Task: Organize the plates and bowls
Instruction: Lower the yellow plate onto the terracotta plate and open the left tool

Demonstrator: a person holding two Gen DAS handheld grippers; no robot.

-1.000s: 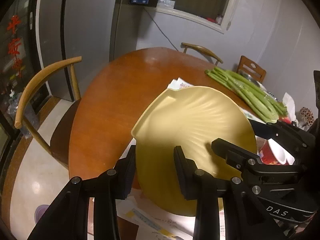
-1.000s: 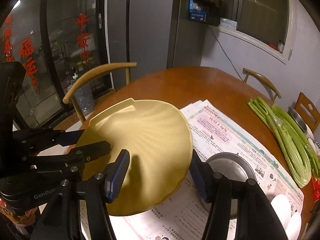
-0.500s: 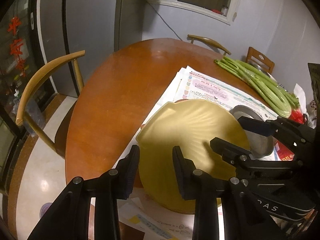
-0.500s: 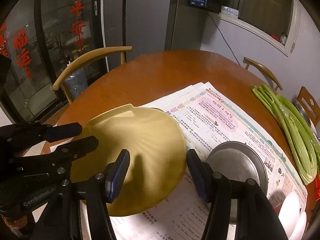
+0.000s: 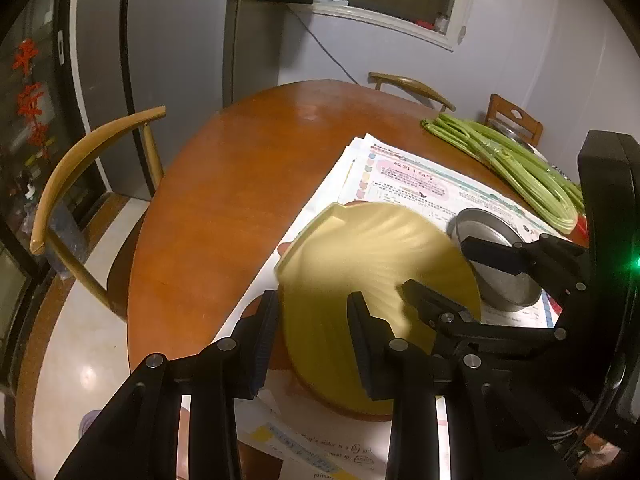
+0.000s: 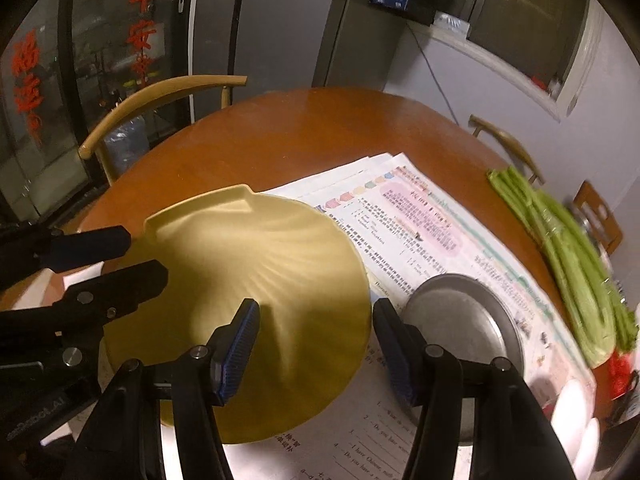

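Left wrist view. Item: yellow shell-shaped plate (image 5: 376, 276), ribbed, with a squared tab at its far edge. It sits low over the printed papers (image 5: 420, 184) on the near part of the wooden counter (image 5: 240, 184); whether its underside touches them I cannot tell. My left tool (image 5: 312, 332) straddles its near-left rim, fingers spread, apparently not pinching. My right tool (image 5: 440, 276) reaches in from the right across the plate's right side. Just right of the plate: metal bowl (image 5: 496, 264). Far right: celery bundle (image 5: 512, 164).

Right wrist view. Same yellow plate (image 6: 256, 280), left of centre on the papers (image 6: 416, 240). My right tool (image 6: 316, 344) straddles the near-right rim, fingers spread wide, no pinch visible. My left tool (image 6: 116, 256) enters from the left at the plate's left rim. Metal bowl (image 6: 460, 312) just right; celery (image 6: 568, 256) far right.

Handling, my judgement: stiff, light, probably melamine, smooth and apt to slip. Best hold is the thin rim, pads above and below; the ribs offer some bite.
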